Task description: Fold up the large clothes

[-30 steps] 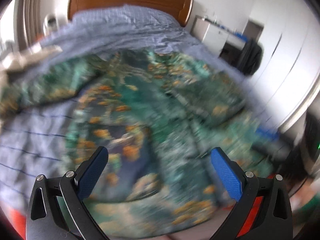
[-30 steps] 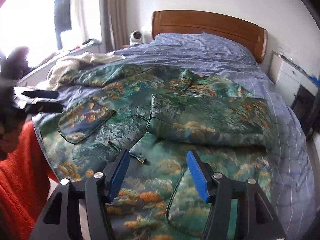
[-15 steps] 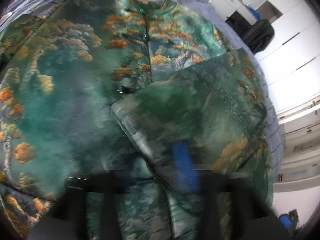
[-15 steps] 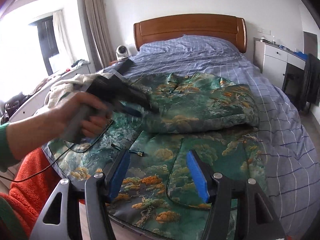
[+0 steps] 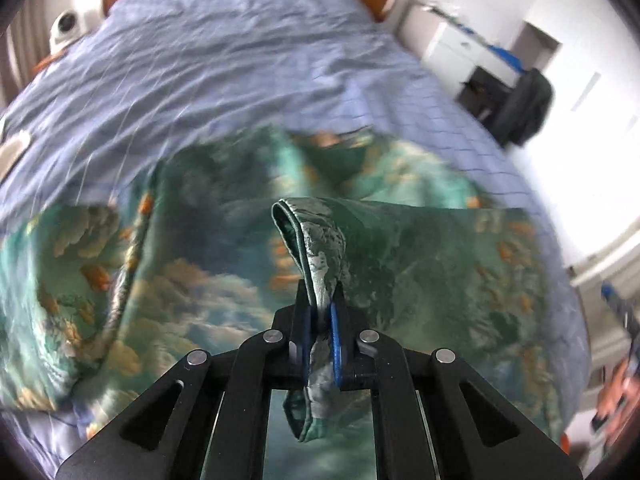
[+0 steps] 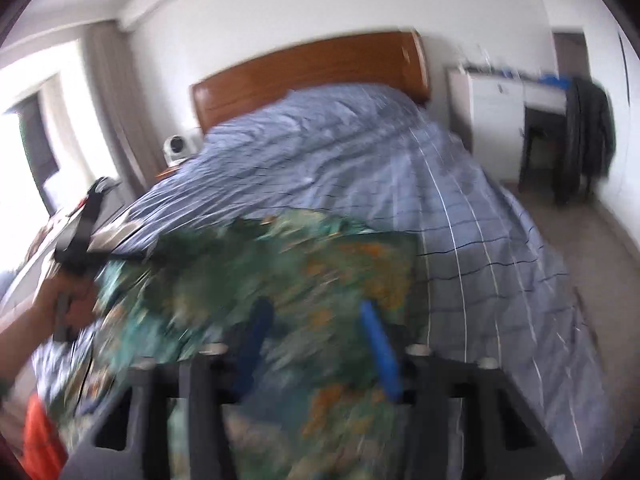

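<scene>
Left claw (image 5: pixel 320 320) pinches a hem edge of the green printed garment (image 5: pixel 420 264), which lies on the bed (image 5: pixel 240 60). Right claw (image 6: pixel 316 344) hangs wide apart above the fabric, gripping nothing. Best carry the edge across taut, low, aligned with the far side.

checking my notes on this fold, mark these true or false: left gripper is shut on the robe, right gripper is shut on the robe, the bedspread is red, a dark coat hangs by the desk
1. The left gripper is shut on the robe. True: a bound edge is pinched between its pads.
2. The right gripper is shut on the robe. False: its fingers stand apart, empty.
3. The bedspread is red. False: it is blue with a check.
4. A dark coat hangs by the desk. True.
</scene>
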Tool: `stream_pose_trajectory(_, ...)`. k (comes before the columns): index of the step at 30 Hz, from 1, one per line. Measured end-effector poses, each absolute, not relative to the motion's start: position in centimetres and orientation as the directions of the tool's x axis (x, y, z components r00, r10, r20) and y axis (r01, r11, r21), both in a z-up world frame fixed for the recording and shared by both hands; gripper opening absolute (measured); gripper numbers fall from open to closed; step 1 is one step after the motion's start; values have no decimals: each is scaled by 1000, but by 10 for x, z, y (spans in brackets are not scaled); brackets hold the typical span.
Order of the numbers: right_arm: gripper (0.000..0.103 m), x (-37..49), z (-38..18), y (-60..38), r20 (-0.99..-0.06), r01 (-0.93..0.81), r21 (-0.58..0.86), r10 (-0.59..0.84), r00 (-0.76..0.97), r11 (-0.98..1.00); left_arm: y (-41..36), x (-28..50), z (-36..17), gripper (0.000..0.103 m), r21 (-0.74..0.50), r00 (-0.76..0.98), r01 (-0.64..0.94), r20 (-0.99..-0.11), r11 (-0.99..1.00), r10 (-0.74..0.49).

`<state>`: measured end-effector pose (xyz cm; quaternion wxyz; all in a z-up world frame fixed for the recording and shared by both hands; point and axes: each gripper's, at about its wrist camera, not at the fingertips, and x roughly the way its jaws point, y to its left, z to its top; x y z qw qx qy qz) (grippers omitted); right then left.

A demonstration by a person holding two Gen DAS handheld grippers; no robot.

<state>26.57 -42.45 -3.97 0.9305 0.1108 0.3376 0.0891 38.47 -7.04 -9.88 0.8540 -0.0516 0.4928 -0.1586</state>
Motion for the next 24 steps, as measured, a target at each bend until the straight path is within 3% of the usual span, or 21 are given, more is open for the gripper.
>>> stream_pose_trajectory(9, 38, 420, -112, -417, -721, -55, 291, 256, 644, 955, -44, 386, -154, 8, -256, 439, 172, -845, 951, -307)
stream_pose_trajectory(13, 36, 455, -182, -415, -824, -4, 325, 286, 489, 946, -39, 389, -171, 9, -285, 452, 159, -830, 945, -326)
stream_pose_trajectory(19, 38, 427, -157, -410, -802, -23, 269, 237, 549, 963, -43, 385, -172, 10, -240, 480, 187, -824, 953, -301)
stream_pose_trajectory(24, 38, 369, -124, -391, -776, -157, 274, 315, 546, 949, -42, 385, -174, 11, -237, 503, 187, -810, 953, -300)
